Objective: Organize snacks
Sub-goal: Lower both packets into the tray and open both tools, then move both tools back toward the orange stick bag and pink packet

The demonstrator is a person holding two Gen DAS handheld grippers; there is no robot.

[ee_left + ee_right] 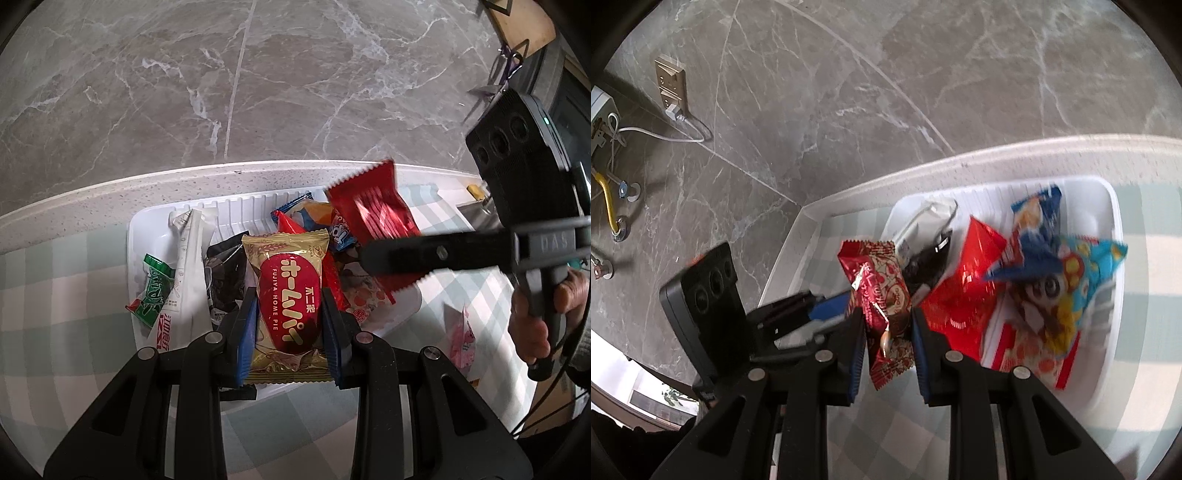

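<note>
My left gripper (288, 295) is shut on a gold and red Home Pie packet (286, 273), its blue pads pressing both long sides just above the white tray (147, 229). From the right, my right gripper (373, 256) reaches over the tray, shut on a red wrapper with zigzag ends (376, 210). In the right wrist view the right gripper (886, 314) pinches that red patterned wrapper (882, 288) upright. The left gripper (834, 306) shows at its left, blue pad visible. The tray (1108, 206) holds several other packets.
In the tray lie a green packet (153, 291), a white sachet (186, 258), a black packet (225, 273), a large red packet (964, 280) and a cyan packet (1071, 273). A pink packet (460, 332) rests on the checked cloth. The counter edge (184, 177) runs behind; a hand (535, 314) grips the right handle.
</note>
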